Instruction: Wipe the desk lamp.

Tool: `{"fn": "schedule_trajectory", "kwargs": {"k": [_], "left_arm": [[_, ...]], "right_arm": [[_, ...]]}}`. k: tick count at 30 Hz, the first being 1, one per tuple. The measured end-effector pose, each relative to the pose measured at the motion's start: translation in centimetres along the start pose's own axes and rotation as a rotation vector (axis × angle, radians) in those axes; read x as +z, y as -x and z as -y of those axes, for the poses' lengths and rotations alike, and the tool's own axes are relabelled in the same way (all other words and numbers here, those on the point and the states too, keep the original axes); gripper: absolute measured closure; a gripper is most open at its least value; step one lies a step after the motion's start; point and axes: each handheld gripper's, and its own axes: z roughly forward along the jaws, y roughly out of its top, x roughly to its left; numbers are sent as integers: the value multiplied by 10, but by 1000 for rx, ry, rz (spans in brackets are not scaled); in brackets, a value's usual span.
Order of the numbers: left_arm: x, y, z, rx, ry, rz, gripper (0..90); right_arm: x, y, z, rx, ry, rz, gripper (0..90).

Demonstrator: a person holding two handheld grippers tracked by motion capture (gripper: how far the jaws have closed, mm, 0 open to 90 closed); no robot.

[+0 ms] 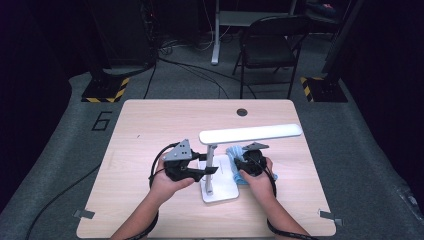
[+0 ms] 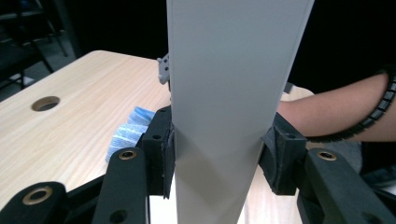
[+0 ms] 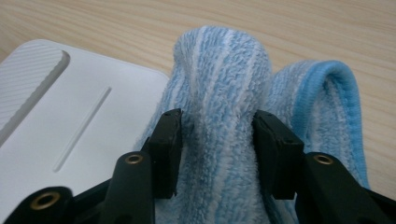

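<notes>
Writing: a large dark numeral "6" marked on the grey floor, beyond the table's far left corner, well apart from both grippers. No brand or label can be read on the lamp or cloth.

Desk lamp: white, smooth, matt. Flat rectangular base with rounded corners, a thin straight groove and a ribbed patch at one corner. The slim flat stem stands upright; the long bar head runs left to right above both grippers, tipped slightly up at its right end.

Left gripper: black jaws clamped on the stem's two sides, the stem rising between the pads. Grey three-cornered plate on top.

Cloth: light blue and white striped terry, fluffy, with a solid blue bound edge. It lies bunched just right of the lamp base, partly over its edge.

Right gripper: jaws pinched on an upright fold of the cloth.

Table: pale wood grain, round cable hole beyond the lamp head.
</notes>
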Motion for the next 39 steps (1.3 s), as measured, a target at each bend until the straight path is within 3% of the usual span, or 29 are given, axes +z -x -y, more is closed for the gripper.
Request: {"fn": "schedule_trajectory", "kwargs": {"k": [7,10,13,18,25,29,30,32,39], "left_arm": [[0,-3,1,-12,-2,7,521],[-1,-3,0,-13,-9,11,520],[-1,-2,1,-14,-9,10,521],[-1,-2,1,-15,-8,10,521],[-1,-2,2,-19,-5,7,520],[-1,-3,2,-18,-6,16,520],[-1,-3,2,-18,-8,15,520],[-1,-3,2,-19,-8,16,520],[-2,-4,3,-24,0,32,519]], "right_arm": [[1,-2,5,-43,5,-36,658],[-5,-8,9,-30,-15,-48,668],[-18,-11,18,-50,-34,-68,668],[-39,-17,40,-28,-26,-108,667],[-64,-27,61,-41,-52,-127,665],[-63,-29,61,-77,-50,-103,664],[-62,-30,60,-57,-53,-96,663],[-58,-29,57,-76,-53,-88,663],[-36,-23,39,-54,-28,-58,657]]}}
